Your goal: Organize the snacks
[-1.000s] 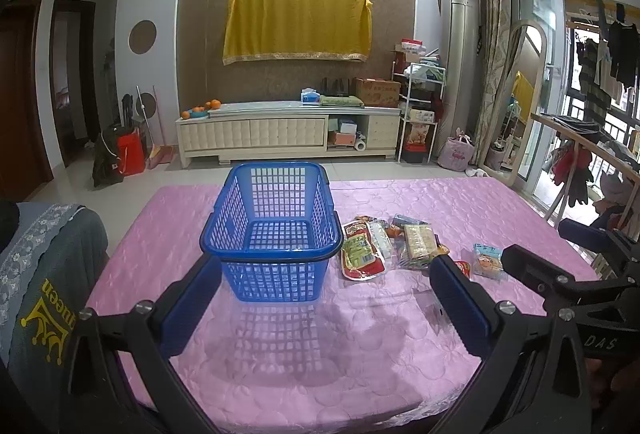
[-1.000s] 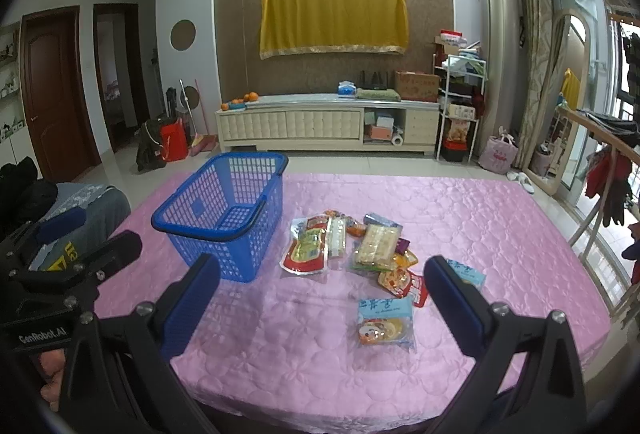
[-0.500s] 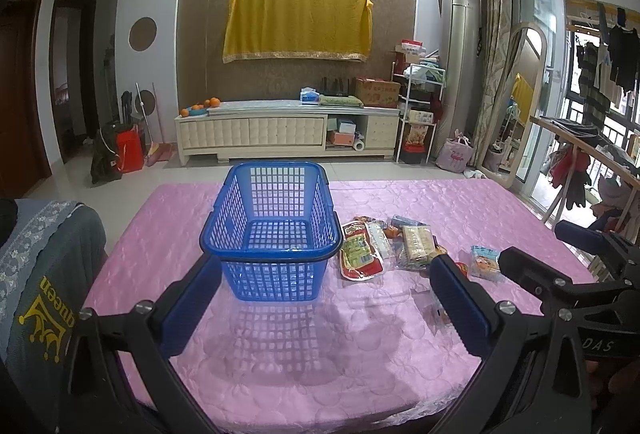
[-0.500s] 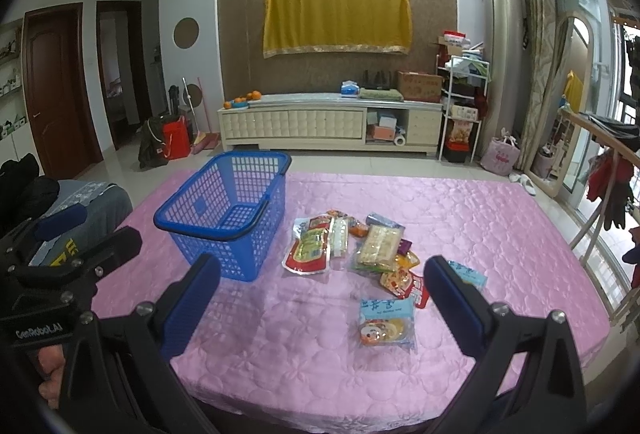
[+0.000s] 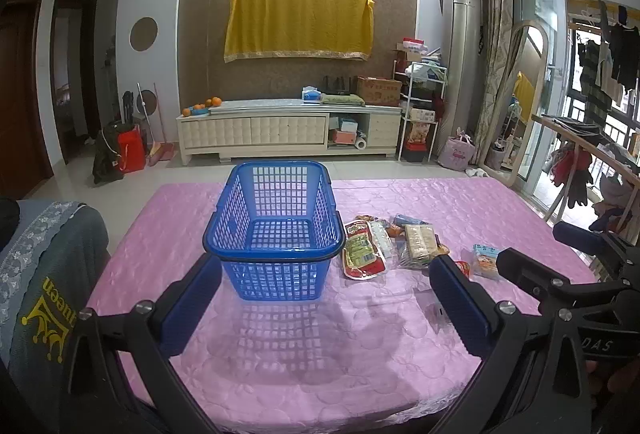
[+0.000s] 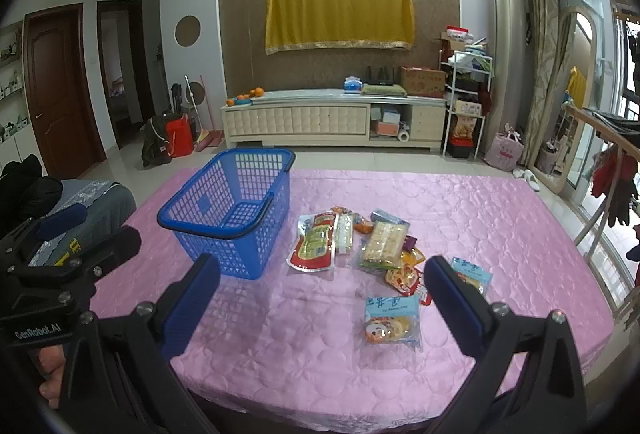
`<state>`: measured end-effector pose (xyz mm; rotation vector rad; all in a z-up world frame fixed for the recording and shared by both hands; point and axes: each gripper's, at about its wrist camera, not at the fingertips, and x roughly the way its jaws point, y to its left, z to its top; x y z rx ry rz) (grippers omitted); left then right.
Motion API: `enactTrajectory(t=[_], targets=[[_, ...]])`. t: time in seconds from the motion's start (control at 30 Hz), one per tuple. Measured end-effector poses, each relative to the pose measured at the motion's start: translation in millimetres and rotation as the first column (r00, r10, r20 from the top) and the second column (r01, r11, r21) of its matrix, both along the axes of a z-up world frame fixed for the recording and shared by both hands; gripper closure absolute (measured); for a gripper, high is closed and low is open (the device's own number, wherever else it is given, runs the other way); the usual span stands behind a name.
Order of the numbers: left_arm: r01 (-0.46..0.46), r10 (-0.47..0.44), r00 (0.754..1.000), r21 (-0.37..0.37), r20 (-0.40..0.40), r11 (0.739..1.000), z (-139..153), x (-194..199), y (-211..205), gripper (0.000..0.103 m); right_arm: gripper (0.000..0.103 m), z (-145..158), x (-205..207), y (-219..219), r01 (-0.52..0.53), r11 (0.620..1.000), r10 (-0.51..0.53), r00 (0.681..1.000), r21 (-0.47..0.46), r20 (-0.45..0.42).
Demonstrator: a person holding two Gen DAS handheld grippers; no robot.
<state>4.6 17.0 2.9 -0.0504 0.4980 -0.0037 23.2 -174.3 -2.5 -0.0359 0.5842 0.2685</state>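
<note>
An empty blue plastic basket stands on the pink table. To its right lies a heap of snack packs, among them a red and green pack and a cracker pack. A blue and white pack lies nearest my right gripper, which is open and holds nothing, short of the snacks. My left gripper is open too, in front of the basket. Each view shows the other gripper at its edge.
A chair draped in grey cloth stands at the table's left. A TV cabinet, a shelf rack and a clothes rail lie beyond the table. Bare tablecloth spreads in front of the basket and snacks.
Both views have shifted very slightly; the basket and snacks lie where they were. Both grippers stay open.
</note>
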Motion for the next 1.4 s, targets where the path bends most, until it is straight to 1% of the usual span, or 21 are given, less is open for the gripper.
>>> enactTrajectory(t=[0.27, 0.47, 0.53, 0.63, 0.77, 0.87, 0.9, 0.97, 1.03, 1.1, 1.13, 1.2, 1.27, 1.4], targets=[[0.009, -0.009, 1.0, -0.003, 0.01, 1.0, 9, 5, -2, 0.0, 0.0, 5, 1, 0, -0.001, 1.0, 0.001, 1.0, -0.005, 0.012], [0.025, -0.024, 0.999, -0.016, 0.039, 1.0, 26, 22, -6, 0.0, 0.0, 19, 12, -6, -0.001, 1.0, 0.001, 0.999, -0.023, 0.041], [0.023, -0.022, 0.998, -0.017, 0.059, 1.0, 33, 28, -10, 0.0, 0.0, 26, 17, -11, 0.0, 0.999, 0.002, 0.998, -0.032, 0.066], [0.039, -0.04, 0.996, 0.006, 0.085, 0.999, 40, 40, -21, 0.0, 0.0, 36, 27, -21, 0.021, 0.998, -0.016, 0.995, -0.053, 0.099], [0.053, -0.057, 0.995, 0.049, 0.083, 0.997, 41, 65, -42, 0.0, 0.0, 43, 38, -39, 0.066, 0.997, -0.061, 0.99, -0.031, 0.129], [0.083, -0.085, 0.995, 0.055, 0.043, 0.995, 33, 83, -60, 0.0, 0.0, 40, 48, -51, 0.099, 0.994, -0.091, 0.986, -0.052, 0.139], [0.096, -0.097, 0.995, 0.044, 0.027, 0.994, 29, 89, -66, 0.0, 0.0, 34, 54, -55, 0.113, 0.99, -0.102, 0.986, -0.081, 0.129], [0.114, -0.113, 0.993, 0.027, -0.014, 0.993, 19, 101, -77, 0.0, 0.0, 25, 59, -65, 0.135, 0.986, -0.124, 0.986, -0.098, 0.107], [0.118, -0.116, 0.992, 0.032, -0.059, 0.992, 6, 110, -89, 0.0, 0.0, 14, 66, -82, 0.15, 0.987, -0.147, 0.988, -0.063, 0.057], [0.111, -0.105, 0.986, 0.039, -0.131, 0.993, -12, 122, -103, 0.0, 0.0, 3, 71, -97, 0.15, 0.988, -0.15, 0.989, -0.031, -0.005], [0.122, -0.115, 0.979, 0.03, -0.166, 0.992, -20, 127, -109, 0.0, 0.0, -3, 75, -106, 0.161, 0.987, -0.162, 0.986, -0.025, -0.032], [0.162, -0.161, 0.96, -0.012, -0.227, 0.987, -37, 135, -121, 0.0, 0.0, -17, 82, -120, 0.182, 0.982, -0.185, 0.98, -0.044, -0.074], [0.183, -0.189, 0.945, -0.048, -0.267, 0.982, -52, 143, -131, 0.0, 0.0, -26, 87, -129, 0.191, 0.98, -0.197, 0.975, -0.061, -0.102], [0.184, -0.189, 0.919, -0.049, -0.346, 0.982, -79, 158, -155, 0.0, 0.0, -52, 99, -149, 0.207, 0.974, -0.22, 0.961, -0.088, -0.165]])
